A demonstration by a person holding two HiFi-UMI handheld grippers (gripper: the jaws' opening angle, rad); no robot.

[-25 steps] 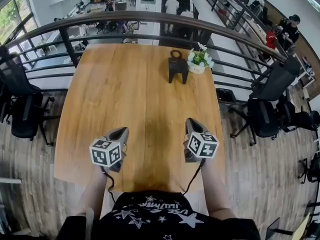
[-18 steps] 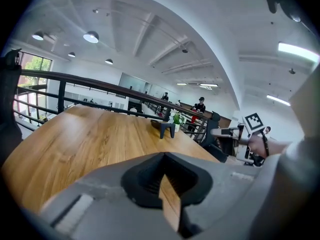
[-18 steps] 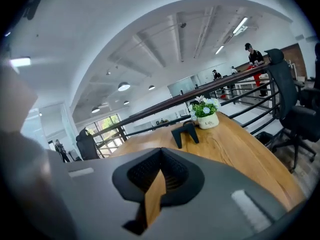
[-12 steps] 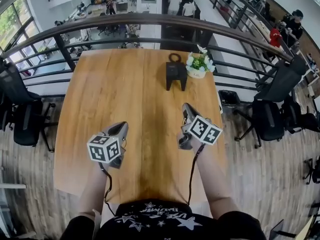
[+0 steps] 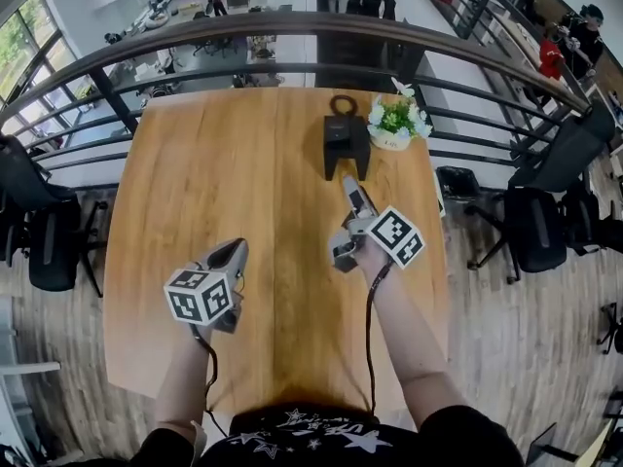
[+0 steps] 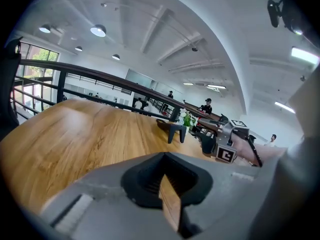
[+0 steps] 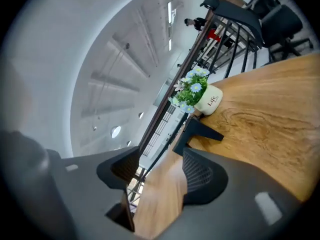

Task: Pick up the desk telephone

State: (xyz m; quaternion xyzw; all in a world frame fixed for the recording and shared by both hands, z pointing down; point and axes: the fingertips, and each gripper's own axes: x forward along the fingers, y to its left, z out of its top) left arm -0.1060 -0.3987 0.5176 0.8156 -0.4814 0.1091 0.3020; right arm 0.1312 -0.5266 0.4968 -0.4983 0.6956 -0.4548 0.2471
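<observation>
Head view is giving the whole layout here: light-brown wooden table (image 5: 224,183), curved dark metal railing (image 5: 195,32) behind its far edge, black office chairs (image 5: 44,232) sitting off to both sides. The black desk telephone (image 5: 347,136) is sitting on the far right part of the table, close to the railing-side edge, with a white pot of white and green flowers (image 5: 394,123) just beside it on the right.

From above, the phone is showing up as a blocky matte-black body with a round loop at the far end and two prongs splaying toward the person. The left gripper view is catching it side-on instead, so you're seeing it standing up off the wood on those two prongs, which the head view isn't showing. The right gripper view is rolled hard over and is only getting one prong and part of the body, but it's picking up lettering on the pot, too small to read.

The right gripper (image 5: 350,197) is hanging just short of the phone, not touching it. Its jaws are opening, with only table between them. The left gripper (image 5: 232,253) is hovering well back over the near left of the table, its fingers pressed nearly together, just a thin slit of wood showing and nothing pinched.
</observation>
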